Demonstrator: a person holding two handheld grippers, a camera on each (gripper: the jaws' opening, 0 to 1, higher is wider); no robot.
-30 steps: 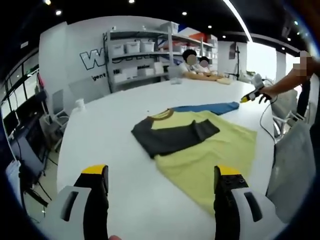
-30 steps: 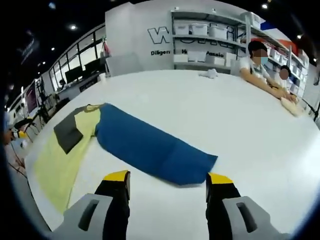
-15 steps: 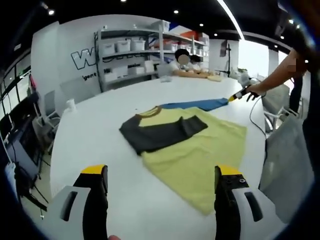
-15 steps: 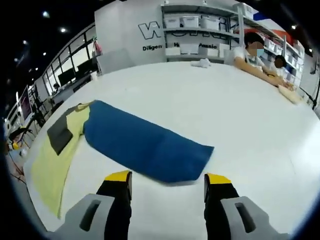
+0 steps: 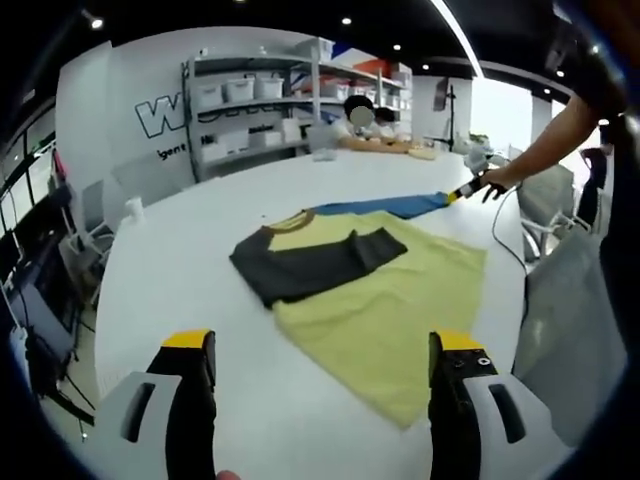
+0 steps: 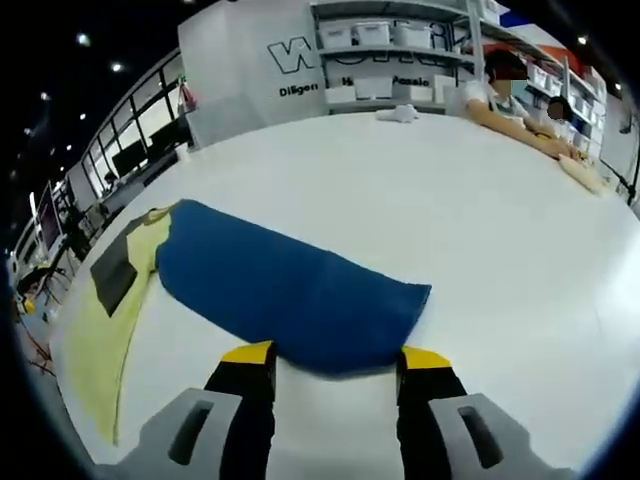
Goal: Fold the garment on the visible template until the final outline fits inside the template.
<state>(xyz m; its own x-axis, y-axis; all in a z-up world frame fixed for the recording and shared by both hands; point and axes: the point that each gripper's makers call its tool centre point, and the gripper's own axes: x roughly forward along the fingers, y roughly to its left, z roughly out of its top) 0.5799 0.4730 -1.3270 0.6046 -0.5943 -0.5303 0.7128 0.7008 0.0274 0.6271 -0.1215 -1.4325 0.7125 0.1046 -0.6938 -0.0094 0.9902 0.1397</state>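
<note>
A yellow shirt (image 5: 400,310) lies flat on the white table (image 5: 170,300), its dark grey sleeve (image 5: 300,265) folded across the chest. Its blue sleeve (image 5: 385,207) stretches out toward the far right. My left gripper (image 5: 320,345) hangs open above the table's near edge, short of the shirt's hem, holding nothing. A person's arm holds my right gripper (image 5: 462,190) at the blue sleeve's end. In the right gripper view, the blue sleeve (image 6: 290,295) lies straight ahead, its cuff edge reaching the tips of the open right gripper (image 6: 330,352). The yellow body (image 6: 100,340) sits far left.
Shelves with white bins (image 5: 260,110) stand behind the table. People sit at the table's far end (image 6: 500,95), near a crumpled white cloth (image 6: 398,113). A small white cup (image 5: 133,208) stands by the table's left edge. A grey garment hangs at the right (image 5: 570,330).
My right gripper has moved forward until its tips meet the blue cuff, and its jaws have narrowed slightly. The left gripper's view has shifted a little; the shirt lies as before.
</note>
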